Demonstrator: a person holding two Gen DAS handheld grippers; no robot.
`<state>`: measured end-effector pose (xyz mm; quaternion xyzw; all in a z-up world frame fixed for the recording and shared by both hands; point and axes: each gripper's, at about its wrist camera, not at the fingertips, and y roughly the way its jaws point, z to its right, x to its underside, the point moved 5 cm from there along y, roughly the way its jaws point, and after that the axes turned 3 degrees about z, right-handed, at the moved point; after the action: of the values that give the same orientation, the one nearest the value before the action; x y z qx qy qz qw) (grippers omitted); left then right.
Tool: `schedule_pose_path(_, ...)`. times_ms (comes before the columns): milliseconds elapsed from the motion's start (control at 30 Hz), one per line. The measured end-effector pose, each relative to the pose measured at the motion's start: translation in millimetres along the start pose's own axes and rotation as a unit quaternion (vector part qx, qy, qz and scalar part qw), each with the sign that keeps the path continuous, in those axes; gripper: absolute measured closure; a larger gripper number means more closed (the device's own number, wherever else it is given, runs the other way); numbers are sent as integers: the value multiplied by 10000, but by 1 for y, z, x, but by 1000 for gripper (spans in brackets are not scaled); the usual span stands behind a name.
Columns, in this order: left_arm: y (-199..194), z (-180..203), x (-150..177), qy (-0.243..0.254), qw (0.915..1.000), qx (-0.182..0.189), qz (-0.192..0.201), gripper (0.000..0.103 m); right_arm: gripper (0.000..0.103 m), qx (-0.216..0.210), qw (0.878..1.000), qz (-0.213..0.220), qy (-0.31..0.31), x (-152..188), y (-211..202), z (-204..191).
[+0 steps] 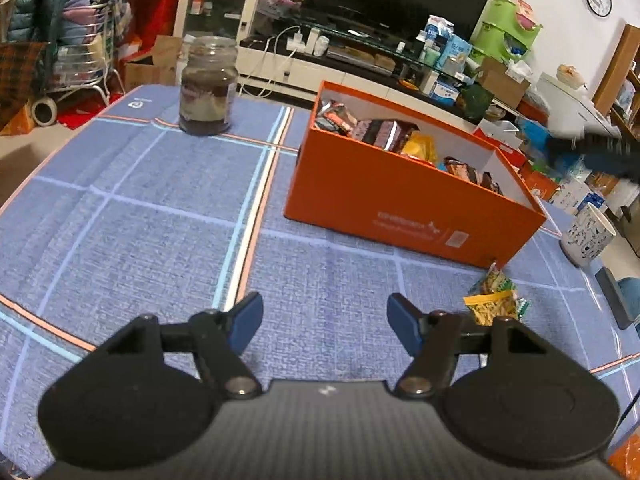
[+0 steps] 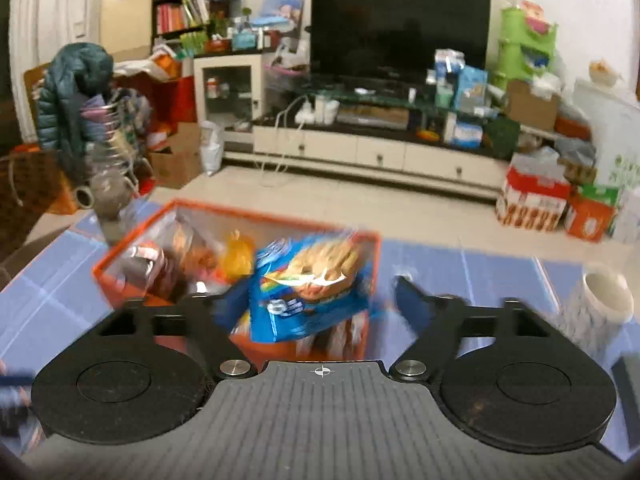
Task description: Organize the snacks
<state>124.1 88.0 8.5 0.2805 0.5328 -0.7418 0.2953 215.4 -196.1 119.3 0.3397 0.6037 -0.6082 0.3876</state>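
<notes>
One blue packet (image 2: 308, 292) (blurred) between right tool (image 2: 316, 300).

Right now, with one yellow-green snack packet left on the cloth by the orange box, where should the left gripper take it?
Grip the yellow-green packet across its flat middle, coming from above. It lies flat on the tablecloth, just clear of the orange box, so a low sideways approach looks crowded.

Cluttered living room (television (image 2: 400, 28))
</notes>
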Motion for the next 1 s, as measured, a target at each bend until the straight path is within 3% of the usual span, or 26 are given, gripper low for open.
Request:
schedule_pose_path(67, 0, -4, -1, -87, 10000, 2, -6, 34, 20, 172, 9996, 222, 42, -6, -14, -3)
schedule_pose_path(100, 1, -5, -2, -118, 9999, 24, -20, 34, 13, 133, 9995, 286, 79, 4, -26, -5)
schedule_pose_path(167, 0, -5, -3, -143, 9999, 68, -26, 34, 11, 93, 9997, 197, 89, 38, -42, -9)
schedule_pose_path(267, -1, -1, -2, -104, 9999, 132, -35, 34, 18, -197, 9992, -297, -204, 110, -46, -34)
schedule_pose_path(367, -4, 0, 3, -41, 9998, 165, -98, 34, 34, -344, 9964, -761, -129, 153, -41, -47)
schedule_pose_path(400, -5, -1, 4, -33, 9998, 160, -117, 34, 34, -347, 9953, -884, -164, 162, -38, -52)
schedule_pose_path(500, -5, -7, 5, -47, 9998, 138, -149, 34, 33, -124, 9941, -913, -577, 165, -31, -62)
schedule_pose_path(600, -5, -14, 1, -155, 9997, 101, -139, 34, 42, -454, 9917, -1138, -387, 167, -26, -71)
schedule_pose_path(667, -6, -17, -1, -213, 9997, 100, -104, 34, 39, -537, 9910, -1128, -487, 168, -28, -89)
schedule_pose_path(767, -5, -18, -2, -229, 9996, 84, -117, 34, 38, -1022, 9865, -1058, -720, 168, -28, -118)
schedule_pose_path(800, -4, -18, -2, -236, 9996, 83, -131, 34, 32, -1062, 9869, -919, -789, 163, -33, -122)
schedule_pose_path(933, -2, -15, 0, -182, 9996, 113, -183, 34, 15, -355, 9982, -246, -410, 134, -42, -76)
schedule_pose_path(1000, -1, -12, 1, -141, 9996, 139, -199, 34, 14, -63, 9988, -385, -289, 128, -30, -44)
